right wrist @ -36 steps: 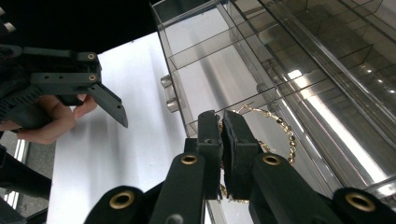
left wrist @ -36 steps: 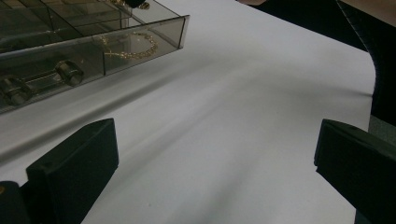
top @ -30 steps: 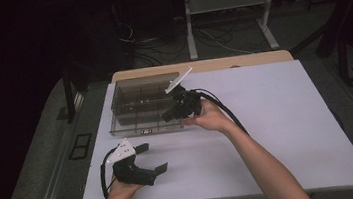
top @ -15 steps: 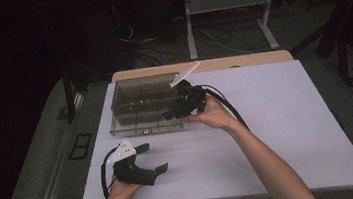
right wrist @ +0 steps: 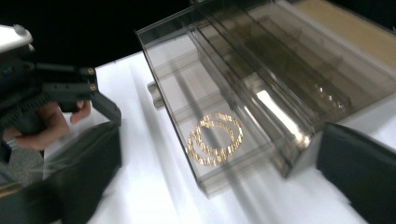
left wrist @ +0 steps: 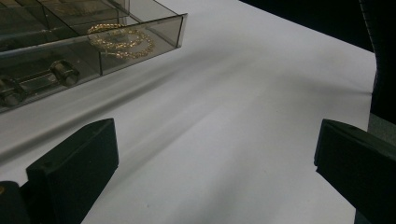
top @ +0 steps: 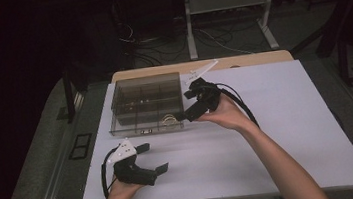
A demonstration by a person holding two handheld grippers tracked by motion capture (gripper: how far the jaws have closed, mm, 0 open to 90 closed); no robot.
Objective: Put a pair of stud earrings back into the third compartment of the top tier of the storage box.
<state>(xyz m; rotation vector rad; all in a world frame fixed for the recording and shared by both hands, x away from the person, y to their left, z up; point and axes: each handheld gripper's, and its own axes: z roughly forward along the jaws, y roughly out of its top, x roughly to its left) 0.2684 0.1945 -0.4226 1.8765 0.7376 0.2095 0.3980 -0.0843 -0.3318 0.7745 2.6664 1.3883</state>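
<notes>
A smoky clear compartment box [top: 128, 92] stands at the back left of the white table [top: 280, 143]. A gold chain [top: 169, 120] [left wrist: 121, 39] [right wrist: 215, 138] lies coiled in its near right compartment. My right gripper [top: 185, 106] [right wrist: 219, 186] hovers at the box's near right corner [right wrist: 299, 154] and points at the chain. Its jaws have just been opening and now stand wide, with nothing pressed between them. My left gripper [top: 157, 157] [left wrist: 215, 177] rests on the table in front of the box, open and empty. It also appears at the left of the right gripper view [right wrist: 70, 88].
Two small metal knobs [left wrist: 63, 72] sit in the box's front strip, left of the chain. Beyond the table's far edge, a white metal frame [top: 226, 3] and tangled cables [top: 148, 47] lie on the dark floor. The table's right half [top: 307, 115] is bare white.
My right gripper has drawn back to the right, from over the box to its near right corner, and its jaws have opened. The left gripper has stayed where it was.
</notes>
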